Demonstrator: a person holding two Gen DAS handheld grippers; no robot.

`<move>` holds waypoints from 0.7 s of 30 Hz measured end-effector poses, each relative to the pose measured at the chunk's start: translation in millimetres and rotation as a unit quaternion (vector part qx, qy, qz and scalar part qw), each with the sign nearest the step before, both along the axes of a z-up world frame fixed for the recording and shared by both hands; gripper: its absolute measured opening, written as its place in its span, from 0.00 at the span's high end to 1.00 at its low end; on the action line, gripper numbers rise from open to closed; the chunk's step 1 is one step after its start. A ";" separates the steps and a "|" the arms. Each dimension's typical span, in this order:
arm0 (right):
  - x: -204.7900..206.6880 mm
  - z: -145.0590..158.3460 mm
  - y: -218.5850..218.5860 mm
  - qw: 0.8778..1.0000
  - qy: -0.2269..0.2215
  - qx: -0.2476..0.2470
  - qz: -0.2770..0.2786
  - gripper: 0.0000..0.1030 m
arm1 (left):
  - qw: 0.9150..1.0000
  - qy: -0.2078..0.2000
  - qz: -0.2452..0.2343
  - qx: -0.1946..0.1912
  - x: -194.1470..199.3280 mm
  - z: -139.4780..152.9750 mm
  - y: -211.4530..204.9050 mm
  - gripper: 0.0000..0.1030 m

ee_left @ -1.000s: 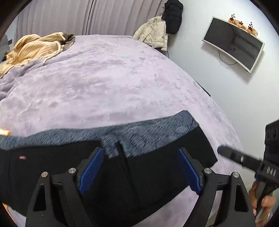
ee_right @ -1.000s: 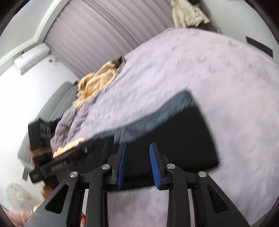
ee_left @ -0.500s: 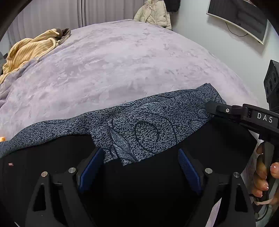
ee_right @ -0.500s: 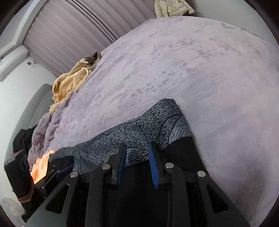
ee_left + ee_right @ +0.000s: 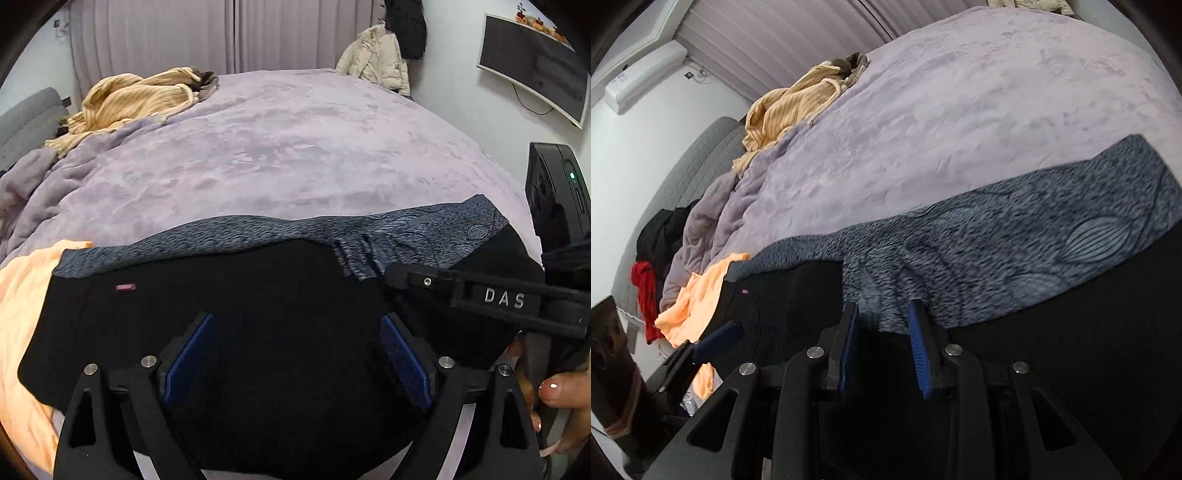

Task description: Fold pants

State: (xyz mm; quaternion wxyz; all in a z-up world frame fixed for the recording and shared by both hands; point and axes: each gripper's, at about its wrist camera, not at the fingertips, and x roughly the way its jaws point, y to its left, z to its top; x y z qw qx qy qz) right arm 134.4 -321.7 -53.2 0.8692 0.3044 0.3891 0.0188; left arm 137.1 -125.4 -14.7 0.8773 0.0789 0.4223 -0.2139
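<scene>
Bed with lilac blanket, a yellow ribbed garment heaped at its far side. The black pants, grey patterned waistband exposed, lie along the near edge. Left gripper: jaws wide, just opening, gripping nothing. Right gripper: jaws narrowly apart above the fabric, unclamped.

Black pants, patterned grey waistband, flat on bed

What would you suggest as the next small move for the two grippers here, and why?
Probably lower both onto the pants and pinch the near edge: the left gripper hangs wide open over the black cloth, the right gripper stands narrowly open, and neither holds anything.
</scene>
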 end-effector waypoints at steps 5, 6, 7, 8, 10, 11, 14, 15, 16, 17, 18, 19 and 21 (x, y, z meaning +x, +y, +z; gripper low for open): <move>-16.6 7.9 25.8 0.998 -0.006 -0.061 -0.002 0.69 | 0.997 0.053 0.050 -0.025 12.2 -23.9 49.5 0.12; -21.1 8.1 26.5 0.999 -0.005 -0.052 0.004 0.69 | 0.996 0.064 0.057 -0.030 12.9 -29.4 55.5 0.12; -25.5 9.9 26.5 0.999 -0.006 -0.047 0.009 0.69 | 0.996 0.064 0.061 -0.033 12.1 -33.5 59.5 0.12; -31.3 12.4 27.4 0.999 -0.008 -0.044 0.014 0.69 | 0.996 0.054 0.061 -0.028 9.1 -35.4 60.2 0.12; -39.7 16.6 28.9 0.999 -0.012 -0.038 0.017 0.69 | 0.998 0.036 0.056 -0.004 1.9 -37.8 55.0 0.12; -44.6 18.4 28.8 0.999 -0.014 -0.032 0.014 0.69 | 0.998 0.029 0.054 0.008 -0.1 -39.4 52.6 0.12; -57.4 23.4 31.7 1.000 -0.023 -0.013 0.008 0.69 | 0.998 0.017 0.057 0.018 -4.5 -41.1 50.1 0.12; -61.2 24.0 32.3 1.000 -0.024 -0.010 0.008 0.68 | 0.998 0.018 0.058 0.016 -4.9 -40.9 50.7 0.12; -65.6 24.3 33.3 1.000 -0.023 -0.006 0.006 0.66 | 0.998 0.020 0.060 0.014 -5.0 -40.3 51.6 0.12; -69.1 24.4 34.4 1.000 -0.022 -0.005 0.006 0.63 | 0.998 0.022 0.061 0.012 -5.2 -39.6 52.5 0.12; -72.2 24.5 35.5 1.000 -0.020 -0.003 0.005 0.62 | 0.998 0.023 0.063 0.013 -6.0 -38.4 53.4 0.12; -75.1 25.1 36.7 1.000 -0.020 -0.003 0.003 0.62 | 0.998 0.025 0.064 0.011 -7.1 -36.8 54.6 0.12; -79.9 27.5 39.4 1.000 -0.021 -0.006 0.000 0.62 | 0.997 0.028 0.065 0.007 -9.0 -33.1 57.9 0.12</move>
